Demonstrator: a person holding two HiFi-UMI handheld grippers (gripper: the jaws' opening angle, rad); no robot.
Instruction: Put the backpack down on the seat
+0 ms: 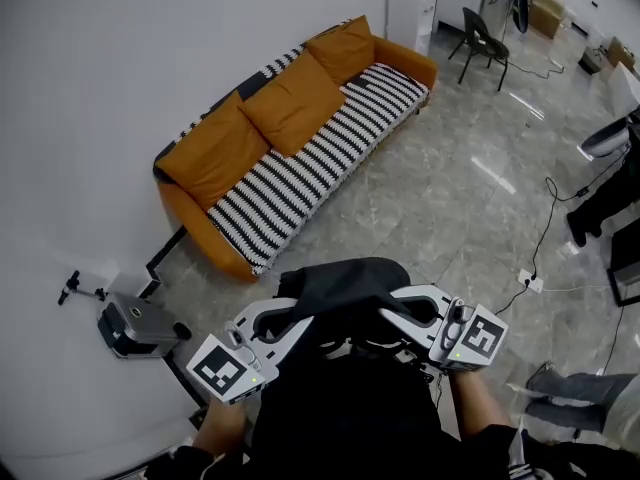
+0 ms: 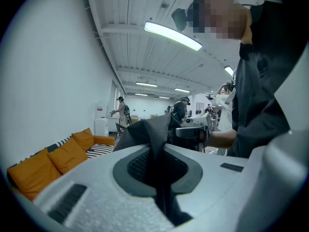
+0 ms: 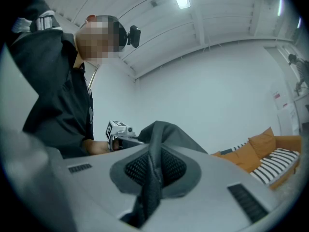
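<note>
Mid-carry here: holding the backpack point(image 1: 345, 286) up near the body, black fabric pinched tight in left gripper point(image 1: 290, 330) and right gripper point(image 1: 396, 315). Nowhere near the striped sofa seat point(image 1: 300, 188) yet, way off far-left. Guessing next: walk over, lower it, unclamp.

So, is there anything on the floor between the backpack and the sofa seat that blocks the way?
Nothing visible does. Only bare floor lies between the backpack and the sofa's striped seat. The orange cushions lean at the back, so the seat itself is free.
</note>
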